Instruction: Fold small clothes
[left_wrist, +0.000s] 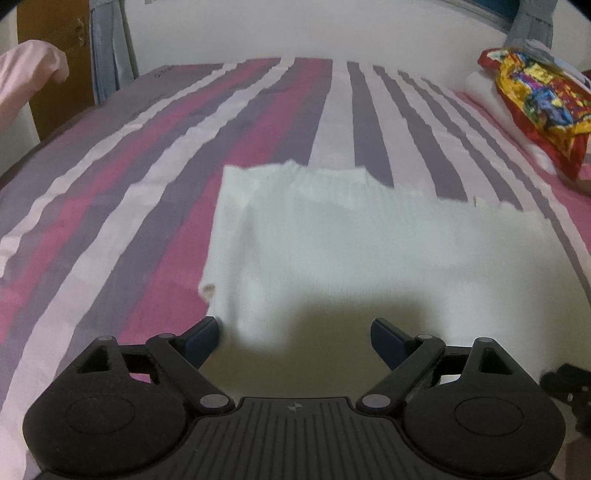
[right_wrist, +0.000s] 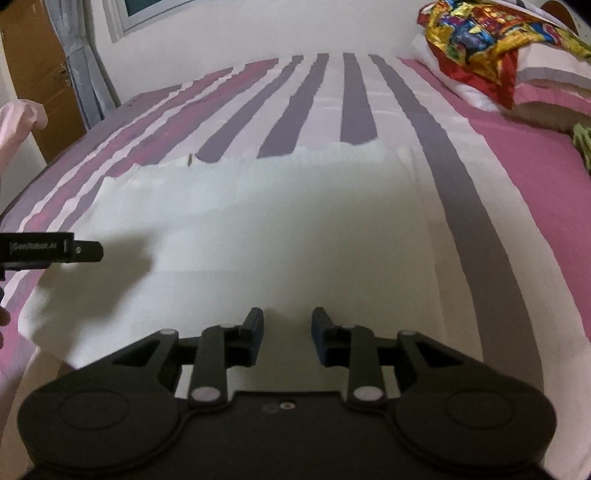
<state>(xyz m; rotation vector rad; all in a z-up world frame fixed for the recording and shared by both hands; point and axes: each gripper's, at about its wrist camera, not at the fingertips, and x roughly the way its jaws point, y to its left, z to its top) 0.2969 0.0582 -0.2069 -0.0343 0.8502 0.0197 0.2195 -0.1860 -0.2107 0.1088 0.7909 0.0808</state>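
A white knitted garment (left_wrist: 369, 243) lies spread flat on the striped bed; it also fills the middle of the right wrist view (right_wrist: 266, 229). My left gripper (left_wrist: 293, 332) is open wide and empty, hovering over the garment's near left edge. My right gripper (right_wrist: 287, 325) is open with a narrower gap and empty, over the garment's near edge. The left gripper's body (right_wrist: 51, 251) shows at the left of the right wrist view.
The bed sheet (left_wrist: 258, 122) has purple, pink and white stripes. A colourful red and yellow cloth (left_wrist: 535, 103) lies on white pillows at the far right. A pink cloth (left_wrist: 26, 81) hangs at the far left by a wooden door (left_wrist: 55, 55).
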